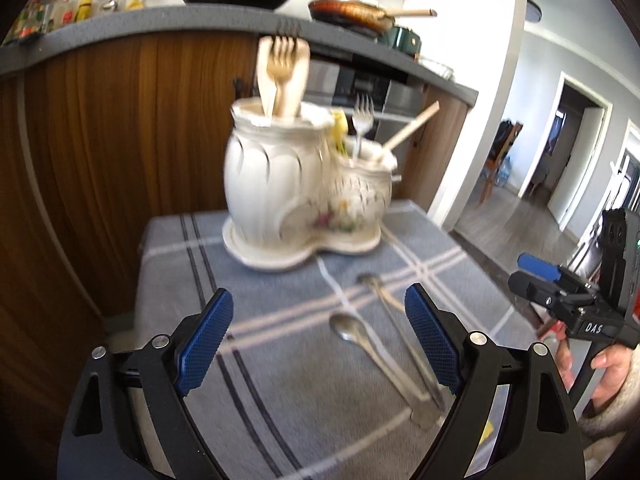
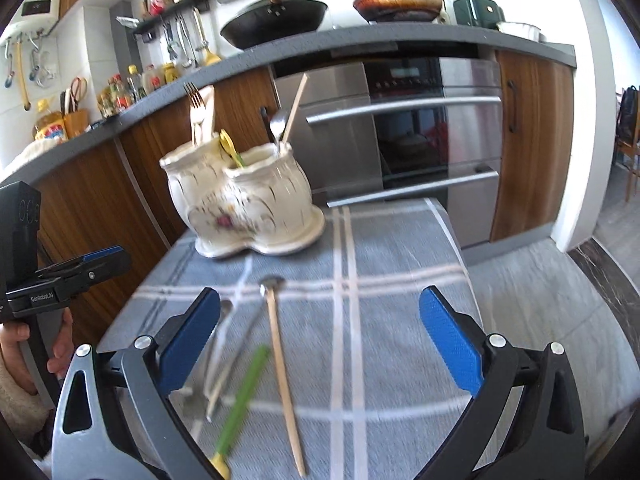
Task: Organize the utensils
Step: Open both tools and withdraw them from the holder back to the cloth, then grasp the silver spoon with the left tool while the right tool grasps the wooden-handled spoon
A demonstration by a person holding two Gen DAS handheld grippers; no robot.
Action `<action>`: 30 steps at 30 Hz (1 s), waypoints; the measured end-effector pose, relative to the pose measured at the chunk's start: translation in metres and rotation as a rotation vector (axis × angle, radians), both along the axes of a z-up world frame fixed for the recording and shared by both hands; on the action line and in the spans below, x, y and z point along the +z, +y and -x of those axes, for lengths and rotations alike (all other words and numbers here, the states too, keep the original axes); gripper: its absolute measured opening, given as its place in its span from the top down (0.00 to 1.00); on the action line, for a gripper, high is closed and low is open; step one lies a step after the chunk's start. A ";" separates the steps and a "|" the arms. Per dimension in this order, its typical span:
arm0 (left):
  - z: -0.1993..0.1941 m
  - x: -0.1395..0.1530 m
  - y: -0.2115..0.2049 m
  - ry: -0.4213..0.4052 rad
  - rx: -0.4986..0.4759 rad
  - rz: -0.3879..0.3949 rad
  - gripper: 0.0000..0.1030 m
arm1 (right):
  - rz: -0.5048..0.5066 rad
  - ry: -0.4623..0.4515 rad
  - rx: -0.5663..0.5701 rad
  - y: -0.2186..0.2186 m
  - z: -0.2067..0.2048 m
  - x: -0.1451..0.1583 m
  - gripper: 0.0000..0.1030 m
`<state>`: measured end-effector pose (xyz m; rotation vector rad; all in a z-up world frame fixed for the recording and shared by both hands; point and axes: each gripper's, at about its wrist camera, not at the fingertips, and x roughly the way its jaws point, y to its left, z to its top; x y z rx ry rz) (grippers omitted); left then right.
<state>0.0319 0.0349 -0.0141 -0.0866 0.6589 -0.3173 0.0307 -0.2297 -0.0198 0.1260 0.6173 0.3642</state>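
A white ceramic two-pot utensil holder (image 1: pixel 296 184) (image 2: pixel 244 204) stands at the far end of the table and holds forks, a wooden spatula and spoons. Two metal spoons (image 1: pixel 372 344) (image 2: pixel 224 344) lie on the cloth. A wooden-handled spoon (image 2: pixel 282 360) and a green-handled utensil (image 2: pixel 244 392) lie beside them in the right wrist view. My left gripper (image 1: pixel 320 344) is open and empty above the cloth, near the metal spoons. My right gripper (image 2: pixel 320 344) is open and empty above the wooden-handled spoon. It also shows at the right edge of the left wrist view (image 1: pixel 532 270), where I cannot tell its opening.
The small table has a grey-blue checked cloth (image 1: pixel 256 380) (image 2: pixel 400 320). Behind it run wooden cabinets (image 1: pixel 120 140) and an oven (image 2: pixel 432 128) under a grey counter with pans. Open floor lies to the right (image 2: pixel 560 300).
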 end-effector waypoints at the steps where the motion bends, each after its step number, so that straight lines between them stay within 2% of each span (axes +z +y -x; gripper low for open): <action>1: 0.001 -0.007 -0.005 0.024 -0.001 -0.015 0.15 | 0.014 0.010 0.000 0.001 0.001 -0.003 0.04; 4: 0.001 -0.022 -0.020 0.100 -0.021 -0.010 0.15 | 0.052 0.029 0.006 0.003 0.005 -0.010 0.04; 8: 0.002 -0.035 -0.039 0.161 -0.032 -0.044 0.18 | 0.056 0.060 0.010 0.003 0.009 -0.020 0.04; 9: 0.001 -0.036 -0.043 0.169 -0.037 -0.046 0.24 | 0.051 0.070 0.009 0.002 0.009 -0.023 0.04; 10: 0.000 -0.038 -0.047 0.187 -0.037 -0.052 0.34 | 0.049 0.076 0.008 0.002 0.008 -0.025 0.04; 12: -0.004 -0.041 -0.052 0.214 -0.038 -0.054 0.44 | 0.045 0.084 0.007 0.002 0.008 -0.028 0.04; 14: -0.010 -0.045 -0.056 0.248 -0.037 -0.036 0.51 | 0.041 0.088 0.008 0.002 0.008 -0.028 0.04; 16: -0.015 -0.049 -0.059 0.270 -0.033 -0.041 0.65 | 0.038 0.086 0.010 0.002 0.008 -0.028 0.04; 18: -0.021 -0.055 -0.062 0.297 -0.024 -0.056 0.71 | 0.040 0.081 0.012 0.002 0.008 -0.027 0.04; 23: -0.032 -0.058 -0.065 0.310 0.002 -0.055 0.71 | 0.051 0.081 0.016 0.002 0.005 -0.026 0.04; 26: -0.036 -0.059 -0.073 0.284 0.018 -0.108 0.72 | 0.081 0.089 0.022 0.009 -0.001 -0.026 0.04; 27: -0.037 -0.059 -0.075 0.277 0.022 -0.130 0.77 | 0.089 0.091 0.027 0.011 -0.003 -0.025 0.04; 30: -0.037 -0.058 -0.076 0.261 0.010 -0.159 0.79 | 0.111 0.083 0.040 0.019 -0.007 -0.022 0.05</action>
